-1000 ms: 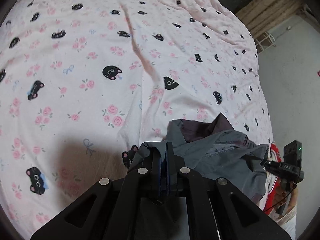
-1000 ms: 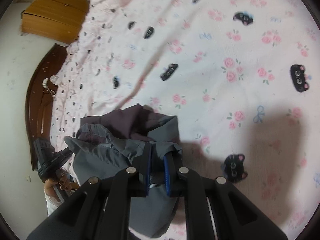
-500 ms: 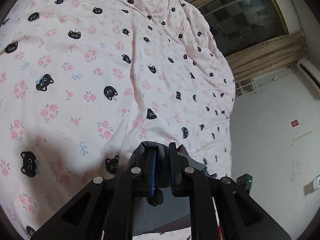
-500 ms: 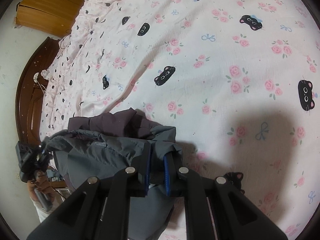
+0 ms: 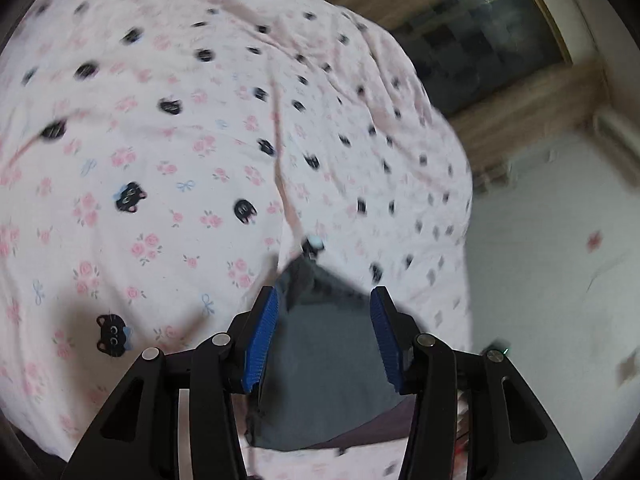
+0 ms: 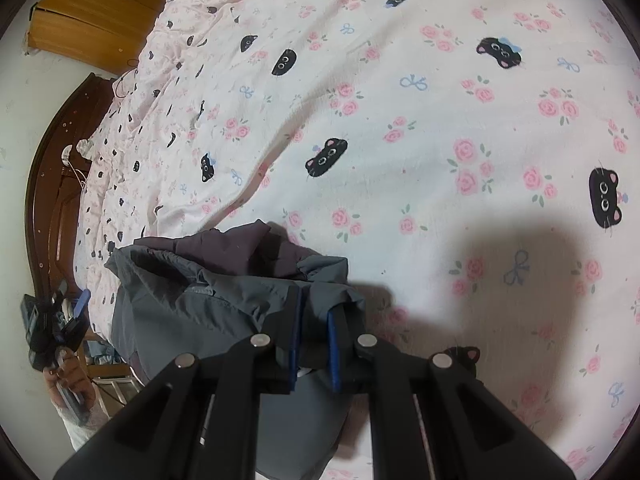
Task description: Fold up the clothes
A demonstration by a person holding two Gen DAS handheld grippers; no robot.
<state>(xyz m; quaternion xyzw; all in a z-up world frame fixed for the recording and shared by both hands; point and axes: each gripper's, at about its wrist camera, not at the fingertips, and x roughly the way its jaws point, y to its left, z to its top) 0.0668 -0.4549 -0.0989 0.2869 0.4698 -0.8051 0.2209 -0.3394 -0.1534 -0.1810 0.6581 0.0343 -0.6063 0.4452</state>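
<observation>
A grey garment (image 6: 208, 300) with a dark purple lining lies bunched on the pink bedsheet (image 6: 400, 120). My right gripper (image 6: 316, 304) is shut on the garment's near edge, with cloth pinched between the blue pads. My left gripper (image 5: 325, 294) is opening, its blue pads (image 5: 262, 340) standing wide apart. The grey garment (image 5: 324, 360) hangs below and between them, and neither pad presses on it. In the right wrist view the left gripper (image 6: 56, 328) is at the far left, held by a hand (image 6: 70, 376), apart from the garment.
The sheet, printed with black cat faces and roses, covers the whole bed (image 5: 160, 160). A dark wooden headboard (image 6: 52, 184) and a wooden cabinet (image 6: 92, 12) stand beyond it. A dark window (image 5: 480, 40), curtains and a white wall (image 5: 560, 260) lie past the bed's edge.
My left gripper has risen and tilted upward, and its jaws have gone from shut on the garment's edge to wide apart, letting the cloth go. The right gripper keeps its grip and stays put.
</observation>
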